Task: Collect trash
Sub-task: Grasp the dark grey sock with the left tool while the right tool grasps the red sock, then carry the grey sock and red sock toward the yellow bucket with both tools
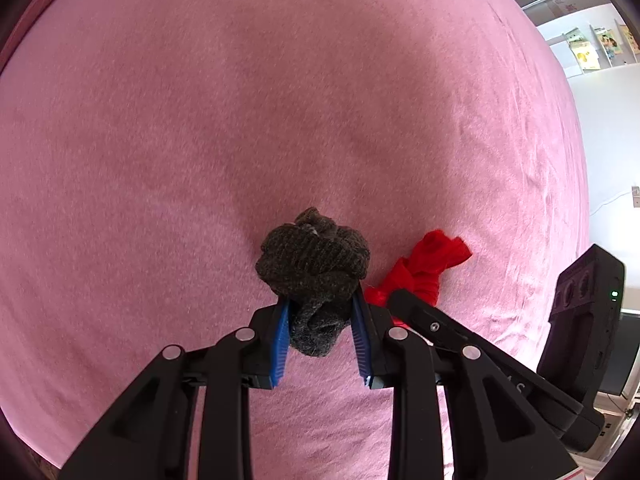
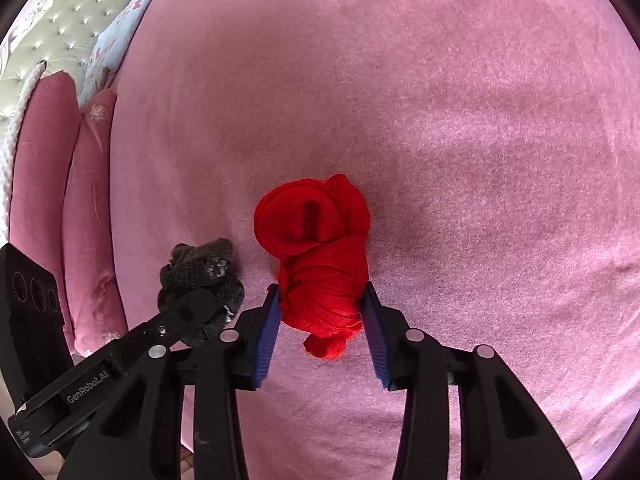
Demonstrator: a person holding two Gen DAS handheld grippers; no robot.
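A balled dark grey knitted sock [image 1: 312, 276] sits between the blue pads of my left gripper [image 1: 322, 312], which is shut on it over the pink bedspread [image 1: 280, 100]. A balled red sock [image 2: 320, 256] sits between the pads of my right gripper [image 2: 322, 304], which is shut on it. The two grippers are side by side. The red sock also shows in the left wrist view [image 1: 428, 264], and the grey sock shows in the right wrist view [image 2: 200, 276], each partly hidden by the other gripper's finger.
The pink bedspread [image 2: 440, 100] fills both views. Pink pillows [image 2: 52, 200] and a tufted headboard [image 2: 68, 24] lie at the far left of the right wrist view. A white wall and shelf with books [image 1: 592, 48] show at the right of the left wrist view.
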